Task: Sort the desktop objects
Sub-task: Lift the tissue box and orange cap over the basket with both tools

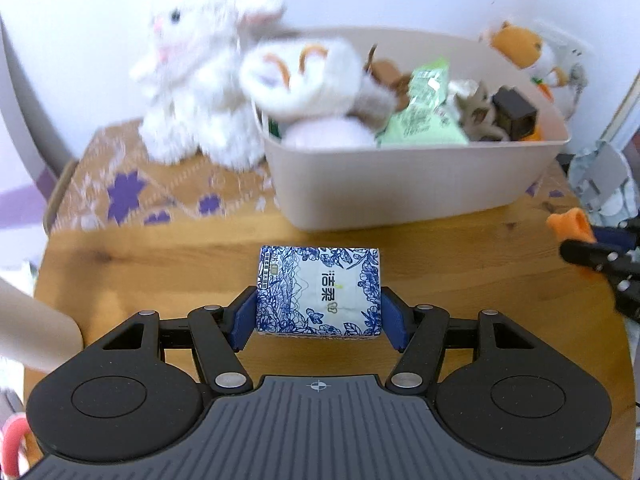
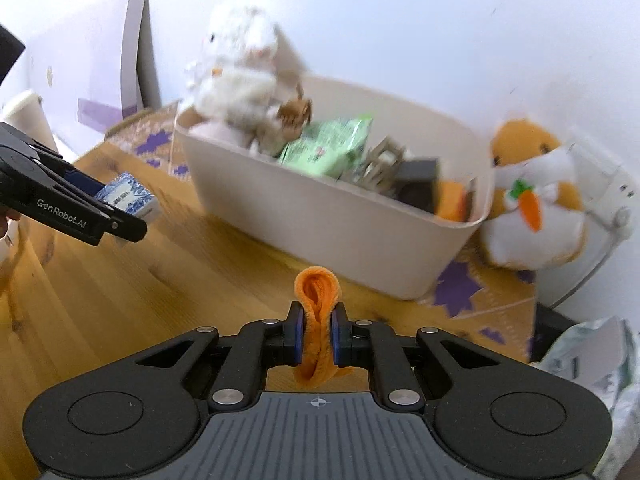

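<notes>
- Left tool: matte black linkage arms, silver pivot screws, blue pads inside the fingers.
- Right tool: same black build, ribbed grey housing with a crosshair mark.
- White "GenRobot.AI" lettering on the left tool's arm.

the blue-and-white tissue pack carries two large dark chinese characters, "洁柔", on its white middle panel, turned sideways in the left wrist view, with a small heart-like logo beside them. fine print along its left edge is too small to read. the side of the left gripper bears "genrobot.ai" in pale letters. print on the green packet is blurred.
</notes>
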### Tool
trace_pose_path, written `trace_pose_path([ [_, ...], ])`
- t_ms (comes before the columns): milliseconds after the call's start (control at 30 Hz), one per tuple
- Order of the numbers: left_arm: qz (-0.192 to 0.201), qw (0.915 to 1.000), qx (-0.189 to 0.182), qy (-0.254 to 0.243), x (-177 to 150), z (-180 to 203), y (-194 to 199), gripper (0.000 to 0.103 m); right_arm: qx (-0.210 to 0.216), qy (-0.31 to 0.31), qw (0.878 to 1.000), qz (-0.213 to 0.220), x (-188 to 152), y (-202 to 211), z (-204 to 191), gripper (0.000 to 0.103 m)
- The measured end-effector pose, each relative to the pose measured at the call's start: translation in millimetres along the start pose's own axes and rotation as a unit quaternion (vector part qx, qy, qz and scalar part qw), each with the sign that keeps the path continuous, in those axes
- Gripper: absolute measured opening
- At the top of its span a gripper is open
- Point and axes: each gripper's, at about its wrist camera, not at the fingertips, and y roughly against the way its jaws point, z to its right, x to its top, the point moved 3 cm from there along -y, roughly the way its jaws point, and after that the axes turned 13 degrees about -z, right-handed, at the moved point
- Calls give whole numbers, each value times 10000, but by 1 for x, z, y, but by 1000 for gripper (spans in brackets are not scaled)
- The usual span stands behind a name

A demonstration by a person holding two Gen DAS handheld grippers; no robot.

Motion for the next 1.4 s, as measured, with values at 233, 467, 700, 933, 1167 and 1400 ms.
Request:
trace_pose_path([
  [233,430,9988,-59,-245,23,-9,39,64,-327,10,9988,377,10,47,28,13],
  [467,914,9948,65,-455,54,-16,75,64,-687,-21,9935,904,42,85,53,13],
  [700,1316,9898,205,-498,95,-12,94,64,-1000,-18,9865,1298,84,97,68,13],
  [933,1546,9875,158,-277,136,-4,97,64,-1257,8,9809,1487,121,84,74,13],
  [1167,1518,9882,59,205,164,-2,76,64,-1309,-225,9794,1521,145,54,77,14],
  [1400,1223,9908,0,580,178,4,33,64,-1202,-573,9820,1340,161,12,78,14],
])
